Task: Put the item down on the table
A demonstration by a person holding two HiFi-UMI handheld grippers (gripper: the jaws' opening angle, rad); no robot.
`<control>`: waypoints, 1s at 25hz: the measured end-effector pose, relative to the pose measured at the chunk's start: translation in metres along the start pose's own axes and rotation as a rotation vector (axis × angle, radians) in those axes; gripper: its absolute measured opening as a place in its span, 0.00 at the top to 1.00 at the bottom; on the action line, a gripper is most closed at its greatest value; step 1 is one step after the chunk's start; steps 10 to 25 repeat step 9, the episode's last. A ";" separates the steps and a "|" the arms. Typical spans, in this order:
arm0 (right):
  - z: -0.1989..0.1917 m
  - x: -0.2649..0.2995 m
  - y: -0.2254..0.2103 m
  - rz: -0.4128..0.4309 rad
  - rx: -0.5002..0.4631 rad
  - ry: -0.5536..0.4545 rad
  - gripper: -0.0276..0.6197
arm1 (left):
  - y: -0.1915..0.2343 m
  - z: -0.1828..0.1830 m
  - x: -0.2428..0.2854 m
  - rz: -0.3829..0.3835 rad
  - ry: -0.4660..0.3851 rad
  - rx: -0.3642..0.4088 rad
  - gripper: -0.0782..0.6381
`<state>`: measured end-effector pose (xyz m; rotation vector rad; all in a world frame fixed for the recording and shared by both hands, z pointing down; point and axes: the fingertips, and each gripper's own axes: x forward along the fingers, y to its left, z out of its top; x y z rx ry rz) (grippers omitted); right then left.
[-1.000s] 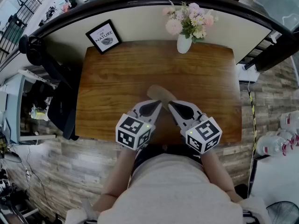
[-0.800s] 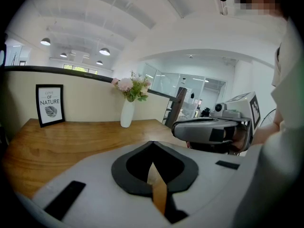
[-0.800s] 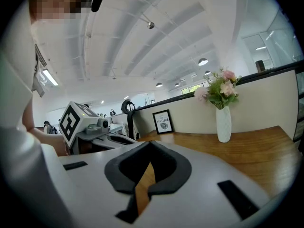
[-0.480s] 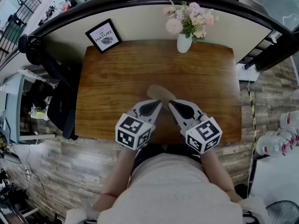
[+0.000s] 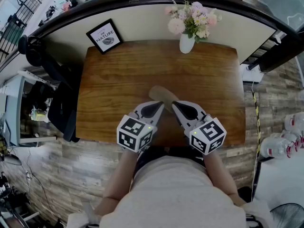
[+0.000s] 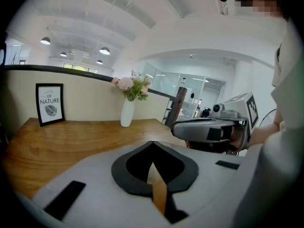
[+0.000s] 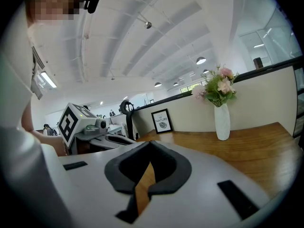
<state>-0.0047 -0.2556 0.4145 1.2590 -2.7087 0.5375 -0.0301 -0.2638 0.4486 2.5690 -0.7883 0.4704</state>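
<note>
At the far left we see a pair of black headphones (image 5: pixel 28 51) hanging off the dark curved rail, beyond the table's edge. On the back left corner of the wooden table (image 5: pixel 114 84) a black picture frame (image 5: pixel 103 36) with a white print stands against the cream wall.

Nearer to us, the left gripper (image 5: pixel 161 104) hangs over the front of the table, angled inward, with its marker cube at the table's front edge. Its own view shows the jaws clenched shut, tips meeting, with nothing pinched between them. Only a brown sliver shows through the slit lower down.

The item (image 5: pixel 159 93), a pale tan rounded thing, lies flat on the wood near the middle of the table, just ahead of the two gripper tips. Its near end runs in under them, and we cannot tell whether either tip touches it.

The right gripper (image 5: pixel 174 104) mirrors the left, angled inward beside it, tips close together but apart. Its jaws are likewise closed tight and empty.

At the back, right of centre, a white vase (image 5: pixel 186 44) of pink and cream flowers (image 5: pixel 192 19) stands upright. Past the table's right edge some clear bottles (image 5: pixel 285 139) sit on the plank floor.
</note>
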 end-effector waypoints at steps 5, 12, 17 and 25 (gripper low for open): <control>0.000 -0.002 -0.003 -0.006 0.008 -0.003 0.94 | -0.002 0.002 0.003 -0.002 -0.004 -0.002 0.87; 0.001 -0.003 -0.005 -0.008 0.012 -0.006 0.94 | -0.003 0.003 0.004 -0.003 -0.003 -0.001 0.87; 0.001 -0.003 -0.005 -0.008 0.012 -0.006 0.94 | -0.003 0.003 0.004 -0.003 -0.003 -0.001 0.87; 0.001 -0.003 -0.005 -0.008 0.012 -0.006 0.94 | -0.003 0.003 0.004 -0.003 -0.003 -0.001 0.87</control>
